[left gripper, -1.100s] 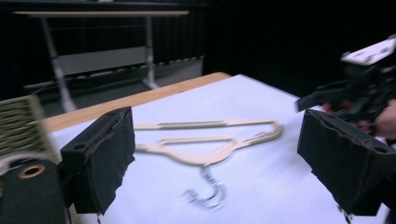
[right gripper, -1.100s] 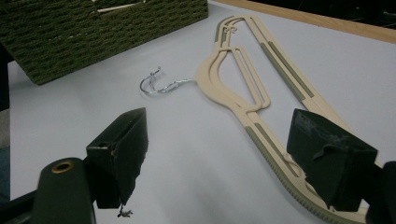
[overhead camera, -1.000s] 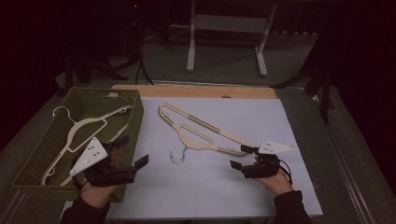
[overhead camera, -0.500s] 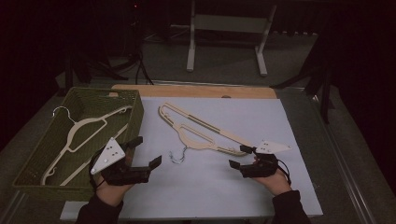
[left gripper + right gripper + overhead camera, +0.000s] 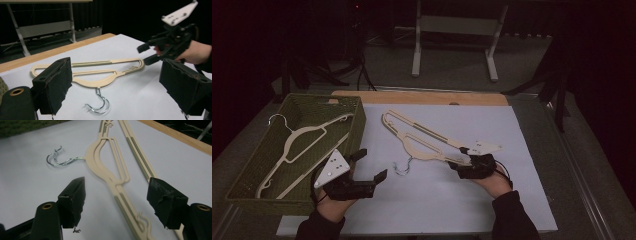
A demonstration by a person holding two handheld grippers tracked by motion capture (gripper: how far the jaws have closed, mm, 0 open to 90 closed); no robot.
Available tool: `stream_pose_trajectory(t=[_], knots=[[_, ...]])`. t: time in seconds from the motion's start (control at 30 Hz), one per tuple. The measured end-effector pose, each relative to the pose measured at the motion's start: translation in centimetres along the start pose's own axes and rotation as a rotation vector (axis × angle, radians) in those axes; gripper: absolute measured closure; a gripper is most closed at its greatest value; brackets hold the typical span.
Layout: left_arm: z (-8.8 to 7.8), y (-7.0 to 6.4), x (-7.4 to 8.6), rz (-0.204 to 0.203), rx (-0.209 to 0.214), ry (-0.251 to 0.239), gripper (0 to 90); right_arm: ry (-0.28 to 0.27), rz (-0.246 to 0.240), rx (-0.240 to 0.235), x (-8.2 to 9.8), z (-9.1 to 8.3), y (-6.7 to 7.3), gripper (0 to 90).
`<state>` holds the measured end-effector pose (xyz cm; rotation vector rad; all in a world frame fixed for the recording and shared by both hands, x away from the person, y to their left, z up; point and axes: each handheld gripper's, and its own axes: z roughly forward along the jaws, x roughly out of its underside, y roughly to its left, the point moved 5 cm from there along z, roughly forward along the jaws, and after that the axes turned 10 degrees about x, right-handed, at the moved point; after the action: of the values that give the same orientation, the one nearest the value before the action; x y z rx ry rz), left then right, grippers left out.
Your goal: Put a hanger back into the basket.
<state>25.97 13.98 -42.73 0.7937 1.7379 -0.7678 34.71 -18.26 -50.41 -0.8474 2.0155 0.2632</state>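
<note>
The hanger (image 5: pixel 424 142) lies flat on the white sheet (image 5: pixel 512 200) mid-table, hook (image 5: pixel 403 167) toward the near side, and I judge it light, stiff, smooth plastic that may slide, best gripped on 1 thin arm near its end. The right gripper (image 5: pixel 462 167) sits at the hanger's right end, jaws wide apart astride that arm, just closing a little, pads not touching it; the left gripper (image 5: pixel 367 165) hangs open and empty near the hook. A green basket (image 5: pixel 357 130) with 1 more hanger (image 5: pixel 297 145) stands at the left, nothing blocking the way
</note>
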Motion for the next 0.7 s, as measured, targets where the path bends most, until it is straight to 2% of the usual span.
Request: stream_pose_trajectory(t=[0.13,0.37,0.5,0.7], knots=[[0.2,-0.2,0.1,-0.002,0.01,0.007,12.1,0.033,-0.057,-0.012,-1.1,1.6,0.4,31.7],[0.4,-0.5,0.1,0.003,0.022,0.012,12.1,0.088,-0.095,-0.07,-2.1,4.8,0.6,33.0],[0.5,-0.5,0.2,0.006,0.026,0.017,12.1,0.138,-0.137,-0.099,-2.0,6.2,0.5,34.5],[0.5,-0.5,0.3,0.002,0.031,0.02,12.1,0.19,-0.19,-0.108,-1.3,7.8,0.7,37.0]])
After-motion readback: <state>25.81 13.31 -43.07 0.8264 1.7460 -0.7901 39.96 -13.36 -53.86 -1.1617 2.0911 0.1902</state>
